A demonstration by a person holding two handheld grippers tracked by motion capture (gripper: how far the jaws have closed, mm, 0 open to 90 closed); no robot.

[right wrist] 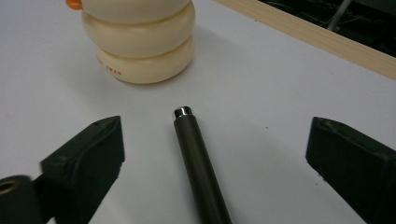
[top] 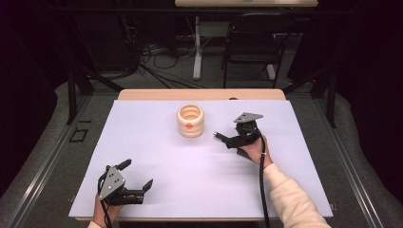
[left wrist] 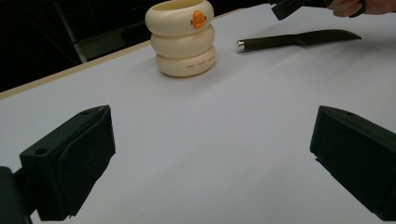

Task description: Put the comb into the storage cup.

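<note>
The right gripper [right wrist: 212, 154] stood wide open astride a dark knife [right wrist: 201, 168], touching neither side of its handle. Ahead of it sat a cream ringed holder [right wrist: 140, 42] on the white table cover [top: 190, 180]. The left gripper [top: 138, 175] rested open, well apart. Beyond the table, cables [top: 157, 61] and a black chair [top: 252, 42] filled the dark room.

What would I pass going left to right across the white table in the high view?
The left gripper, black with a grey three-cornered plate, near the front edge → the cream ribbed holder of three stacked rings with an orange mark → the right gripper, black, open over the dark knife handle.
</note>
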